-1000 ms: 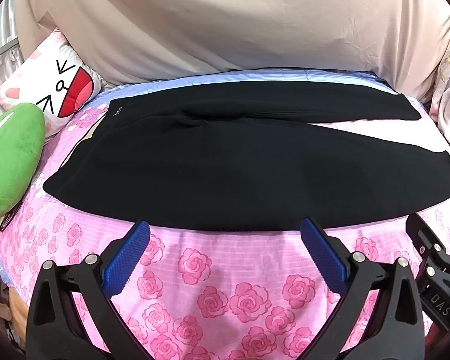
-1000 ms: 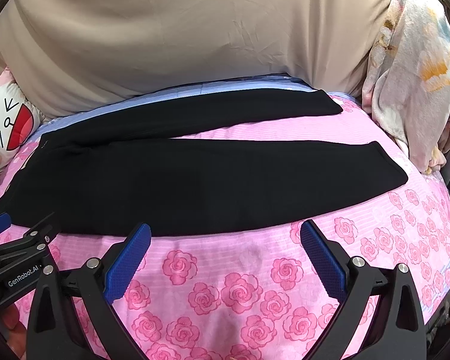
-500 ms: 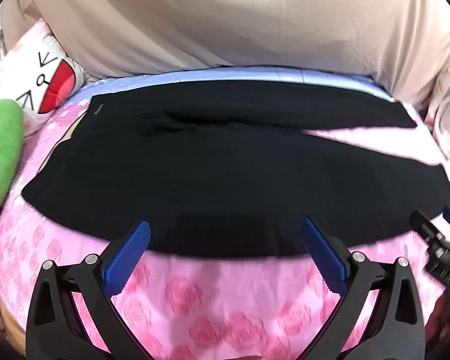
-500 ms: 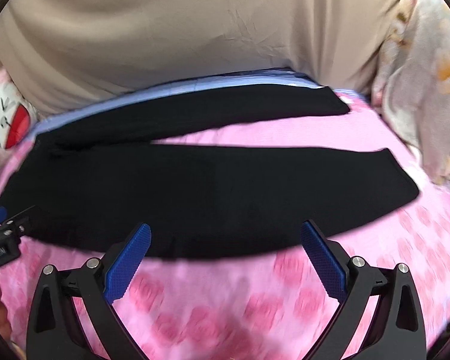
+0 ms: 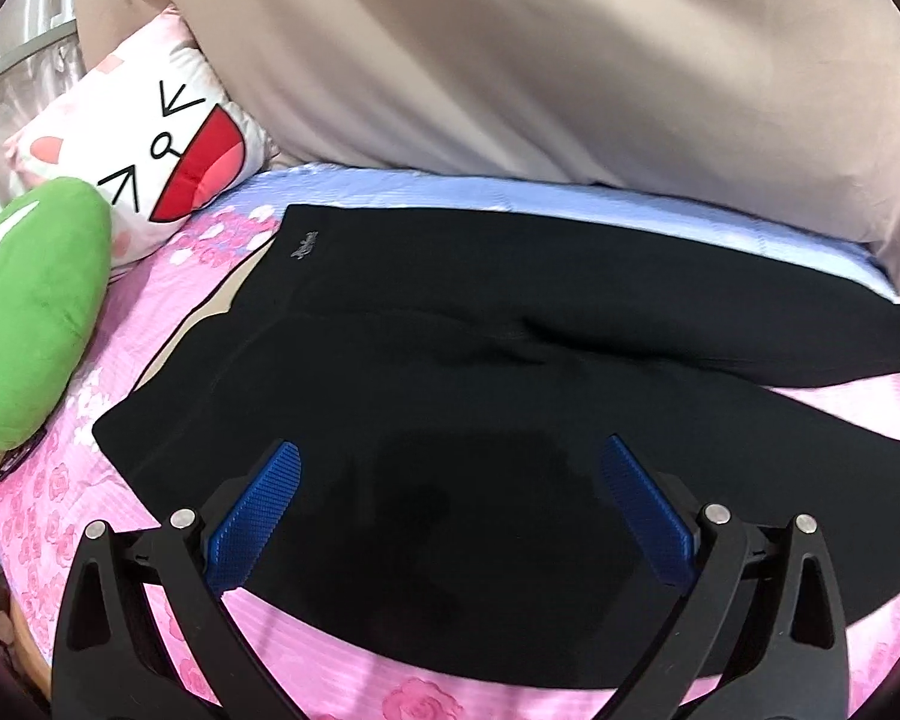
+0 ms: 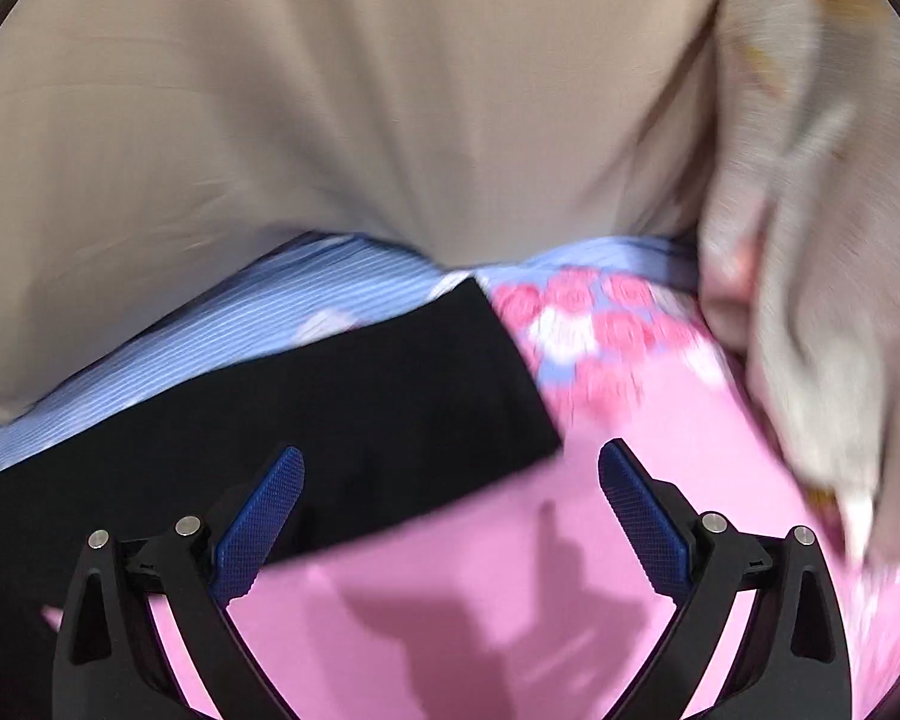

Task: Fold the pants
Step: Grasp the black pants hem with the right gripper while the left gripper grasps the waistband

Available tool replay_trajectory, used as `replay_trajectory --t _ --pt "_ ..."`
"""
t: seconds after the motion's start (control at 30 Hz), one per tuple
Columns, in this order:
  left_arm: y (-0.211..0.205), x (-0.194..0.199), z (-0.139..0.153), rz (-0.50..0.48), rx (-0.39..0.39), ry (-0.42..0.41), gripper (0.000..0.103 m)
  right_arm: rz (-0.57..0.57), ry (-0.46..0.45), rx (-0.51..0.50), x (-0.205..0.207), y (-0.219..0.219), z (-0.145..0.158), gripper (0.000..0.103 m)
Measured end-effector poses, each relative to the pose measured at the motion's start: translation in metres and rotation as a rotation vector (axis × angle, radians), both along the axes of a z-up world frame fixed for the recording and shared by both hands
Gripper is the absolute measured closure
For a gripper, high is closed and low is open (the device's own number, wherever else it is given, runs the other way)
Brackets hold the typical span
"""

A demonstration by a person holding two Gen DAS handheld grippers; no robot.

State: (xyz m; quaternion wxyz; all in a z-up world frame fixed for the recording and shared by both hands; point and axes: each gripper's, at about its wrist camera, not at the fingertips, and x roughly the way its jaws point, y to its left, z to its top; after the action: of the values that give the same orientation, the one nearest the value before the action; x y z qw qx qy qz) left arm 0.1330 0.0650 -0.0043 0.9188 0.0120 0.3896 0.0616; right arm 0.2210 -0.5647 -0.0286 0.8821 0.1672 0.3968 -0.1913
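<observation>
Left wrist view: your left gripper [image 5: 450, 510], spread wide and holding nothing, has moved in from the sheet over the near leg of the black knit pants [image 5: 450, 372], which lie flat, legs parted, on the pink rose-print bedsheet [image 5: 120, 324]. Your right gripper [image 6: 450, 516], also released, has swung out to the far leg's cuff [image 6: 438, 396]. Likely a leg-over-leg fold is coming. Beyond the pants: beige curtain [image 5: 510, 60]; beside the waistband, white cartoon-face pillow [image 5: 168, 138] and green plush cushion [image 5: 30, 312].
</observation>
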Motion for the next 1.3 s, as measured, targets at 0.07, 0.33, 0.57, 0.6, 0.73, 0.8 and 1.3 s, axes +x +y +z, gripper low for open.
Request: replay_trajectory --t 0.07,0.33,0.57,0.6,0.73,0.8,1.3 --pt "-0.003 0.003 -0.005 -0.004 0.02 0.002 0.005 0.02 0.026 0.007 0.026 -0.014 -0.009 0.011" --pt "-0.021 0.016 -0.016 -0.056 0.055 0.003 0.005 0.086 0.097 -0.023 0.082 -0.023 -0.041 0.043" --pt "-0.007 0.035 -0.009 -0.017 0.037 -0.001 0.005 0.11 -0.036 0.017 0.049 -0.013 -0.015 0.092" --pt "0.0 0.038 -0.004 -0.006 0.046 -0.016 0.005 0.114 -0.059 0.016 0.038 -0.009 -0.009 0.093" --pt "0.041 0.071 0.026 0.068 0.066 -0.123 0.005 0.133 -0.125 0.015 -0.007 0.008 0.012 0.093" --pt "0.065 0.1 0.03 0.099 0.051 -0.126 0.005 0.143 -0.134 0.008 -0.026 0.018 0.018 0.093" --pt "0.201 0.291 -0.045 0.261 -0.177 0.144 0.034 0.115 -0.068 -0.024 -0.02 0.045 0.019 0.092"
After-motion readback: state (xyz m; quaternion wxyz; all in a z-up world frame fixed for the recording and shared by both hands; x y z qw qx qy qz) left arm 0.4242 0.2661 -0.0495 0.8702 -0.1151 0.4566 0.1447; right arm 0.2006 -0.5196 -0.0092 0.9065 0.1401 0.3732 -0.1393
